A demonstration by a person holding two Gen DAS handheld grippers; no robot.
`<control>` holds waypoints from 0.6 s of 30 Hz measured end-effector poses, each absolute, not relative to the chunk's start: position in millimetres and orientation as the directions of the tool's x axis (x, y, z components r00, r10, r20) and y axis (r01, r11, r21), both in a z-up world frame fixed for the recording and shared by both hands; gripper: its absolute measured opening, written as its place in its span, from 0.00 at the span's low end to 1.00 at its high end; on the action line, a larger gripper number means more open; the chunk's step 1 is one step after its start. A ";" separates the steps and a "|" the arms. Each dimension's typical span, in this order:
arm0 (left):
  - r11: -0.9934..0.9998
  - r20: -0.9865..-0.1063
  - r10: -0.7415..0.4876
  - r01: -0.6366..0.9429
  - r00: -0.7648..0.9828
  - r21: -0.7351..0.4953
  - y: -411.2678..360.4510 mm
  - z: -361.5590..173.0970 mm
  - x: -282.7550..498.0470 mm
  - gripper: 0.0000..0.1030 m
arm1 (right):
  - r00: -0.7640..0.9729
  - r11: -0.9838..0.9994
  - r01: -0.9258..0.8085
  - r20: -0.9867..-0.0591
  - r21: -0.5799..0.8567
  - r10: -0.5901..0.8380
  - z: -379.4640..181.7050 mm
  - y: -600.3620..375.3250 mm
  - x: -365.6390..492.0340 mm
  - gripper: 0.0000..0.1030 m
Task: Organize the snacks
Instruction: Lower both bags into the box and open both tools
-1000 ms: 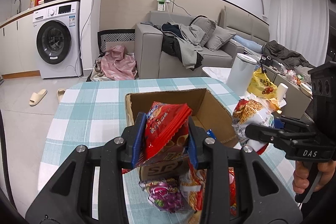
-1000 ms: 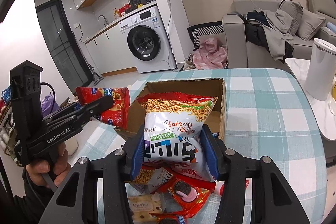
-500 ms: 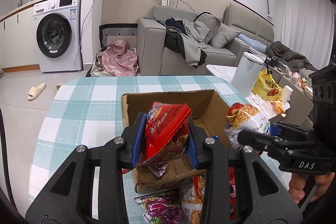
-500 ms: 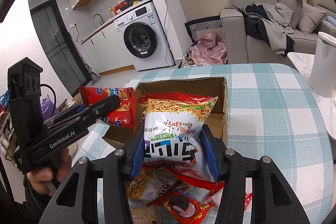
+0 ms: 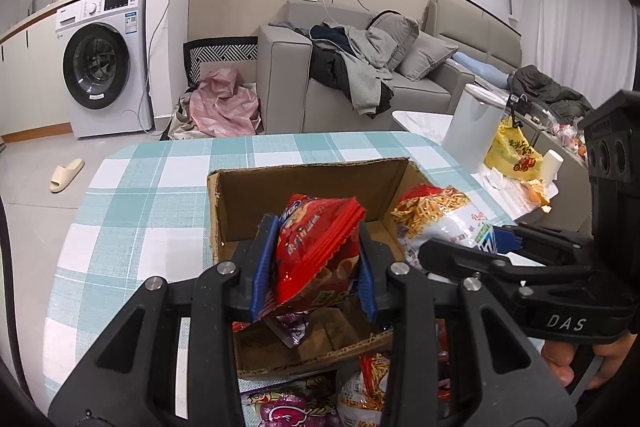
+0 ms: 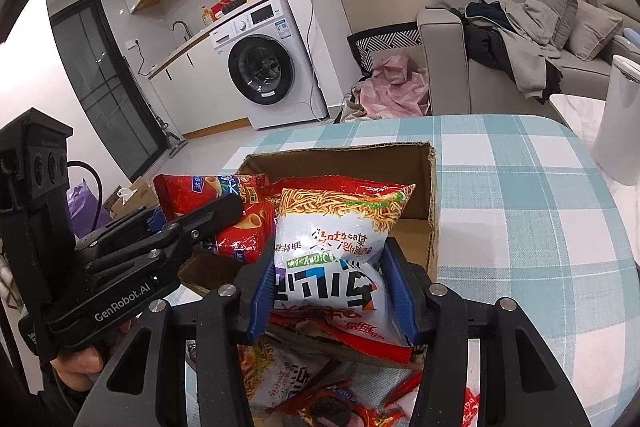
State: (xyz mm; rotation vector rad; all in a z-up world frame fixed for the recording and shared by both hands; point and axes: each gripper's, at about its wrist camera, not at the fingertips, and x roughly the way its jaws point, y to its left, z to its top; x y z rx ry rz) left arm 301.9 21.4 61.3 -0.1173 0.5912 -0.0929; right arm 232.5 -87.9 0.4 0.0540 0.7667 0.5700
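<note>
An open cardboard box stands on the checked table. My left gripper is shut on a red snack bag and holds it above the box's near half; it also shows in the right wrist view. My right gripper is shut on a white and red noodle bag, held above the box's near right corner; that bag shows in the left wrist view. Several loose snack packs lie on the table in front of the box.
The table has a teal and white checked cloth. A white bin and a yellow bag stand past the table's right edge. A sofa and a washing machine are behind.
Both grippers have carried their bags forward, from in front of the box to over it. The box now sits closer and lower in both views.
</note>
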 end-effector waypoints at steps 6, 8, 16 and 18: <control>0.990 -0.565 -0.112 0.045 0.817 -0.131 17.4 51.4 309.4 0.32 | 0.569 0.851 -0.467 -0.656 0.240 0.497 -10.1 -87.2 240.0 0.49; 0.990 -0.572 -0.112 0.042 0.812 -0.133 16.8 48.0 311.6 0.32 | 0.573 0.853 -0.469 -0.656 0.229 0.491 -11.6 -86.1 240.8 0.49; 0.990 -0.595 -0.117 0.050 0.795 -0.128 16.7 39.1 314.9 0.32 | 0.589 0.849 -0.482 -0.638 0.217 0.497 -10.0 -86.8 237.0 0.53; 0.990 -0.588 -0.122 0.051 0.799 -0.135 17.5 41.4 312.2 0.33 | 0.603 0.848 -0.484 -0.620 0.215 0.501 -5.6 -90.5 233.1 0.60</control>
